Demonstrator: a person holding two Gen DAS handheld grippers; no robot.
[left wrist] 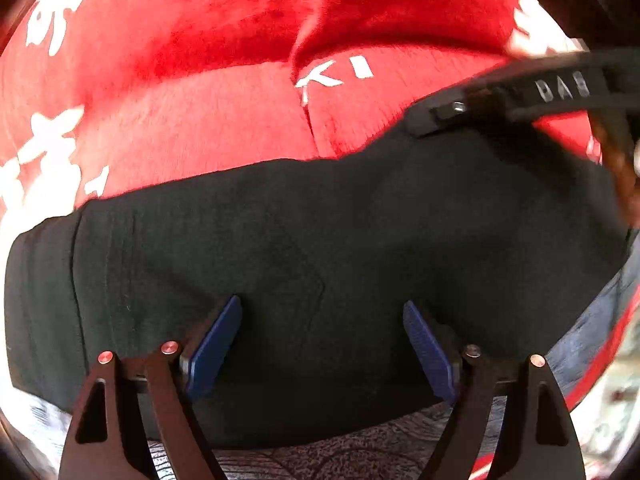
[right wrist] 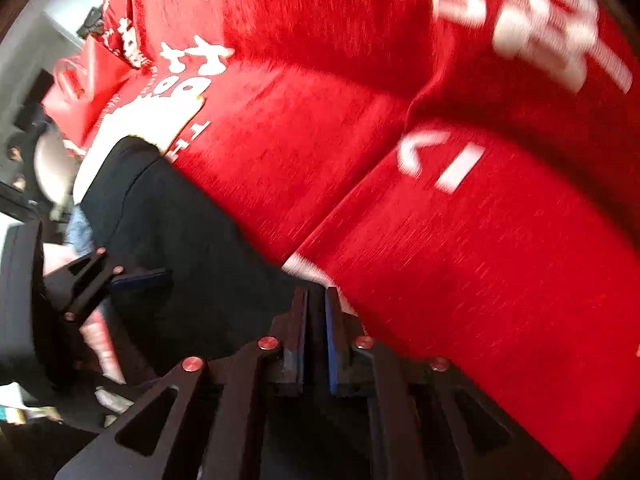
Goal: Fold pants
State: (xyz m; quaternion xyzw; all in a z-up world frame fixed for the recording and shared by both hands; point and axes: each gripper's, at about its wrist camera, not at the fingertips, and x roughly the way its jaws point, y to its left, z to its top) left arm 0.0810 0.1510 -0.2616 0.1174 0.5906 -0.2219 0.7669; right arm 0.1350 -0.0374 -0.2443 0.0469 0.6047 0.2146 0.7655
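Left wrist view gives us the black fabric pants (left wrist: 320,240) lying flat across the front of a red plush sofa cover with white printed characters (left wrist: 200,100). Our left gripper (left wrist: 322,344) hangs over the cloth with its blue pads (left wrist: 214,348) spread wide, and nothing is pinched between them. At the upper right, the right gripper (left wrist: 448,114) reaches to the far edge of the pants. From the right wrist view we see our right gripper (right wrist: 316,332) pressed nearly together, a thin fold of the black pants (right wrist: 192,248) caught between its fingers, beside the seam between two red cushions.
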